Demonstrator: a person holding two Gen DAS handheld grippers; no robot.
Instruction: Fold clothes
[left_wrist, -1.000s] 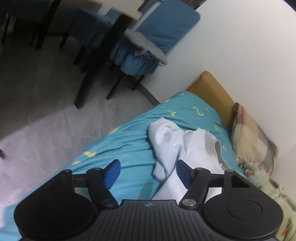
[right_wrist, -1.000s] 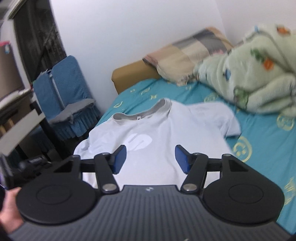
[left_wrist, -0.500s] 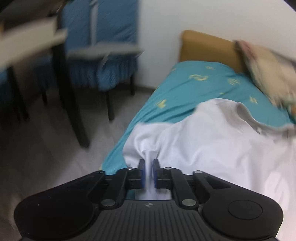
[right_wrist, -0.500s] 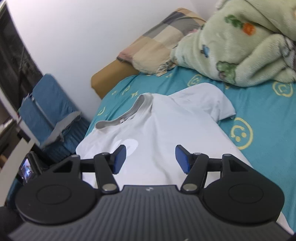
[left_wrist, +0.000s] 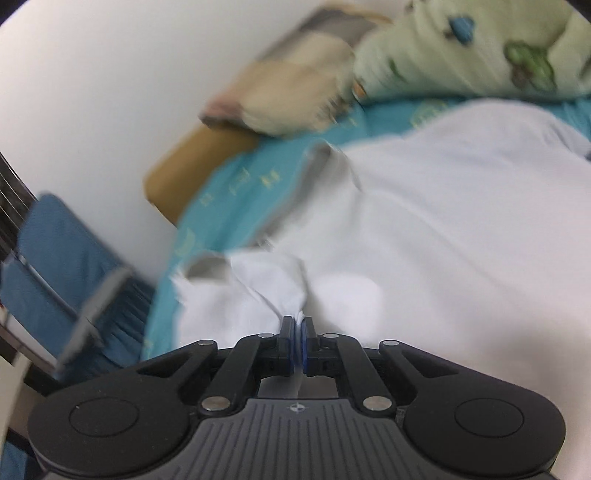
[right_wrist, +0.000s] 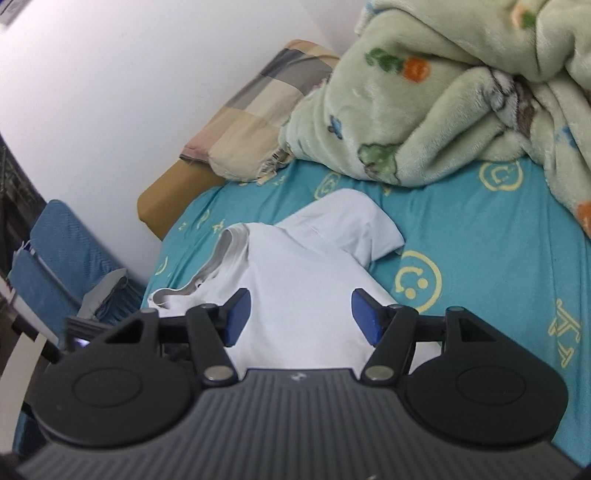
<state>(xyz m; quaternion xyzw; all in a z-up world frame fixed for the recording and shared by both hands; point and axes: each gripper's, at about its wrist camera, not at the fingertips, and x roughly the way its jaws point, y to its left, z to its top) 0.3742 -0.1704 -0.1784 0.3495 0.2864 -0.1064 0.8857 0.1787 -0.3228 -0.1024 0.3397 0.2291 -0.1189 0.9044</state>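
Note:
A white T-shirt (left_wrist: 424, 221) with a grey collar (right_wrist: 225, 254) lies on the teal bed sheet (right_wrist: 480, 236). My left gripper (left_wrist: 297, 325) is shut on a bunched fold of the shirt's left sleeve and pulls it over the shirt body. My right gripper (right_wrist: 299, 314) is open and empty, held just above the shirt's middle. The shirt (right_wrist: 306, 280) shows in the right wrist view with its right sleeve (right_wrist: 354, 229) spread on the sheet.
A green fleece blanket (right_wrist: 461, 92) is heaped at the back right of the bed. A checked pillow (right_wrist: 266, 107) leans on the tan headboard (right_wrist: 173, 192) by the white wall. A blue-covered chair (right_wrist: 55, 258) stands left of the bed.
My left gripper closed on the left sleeve and has carried it to the right over the shirt. My right gripper stayed open and moved slightly forward over the shirt.

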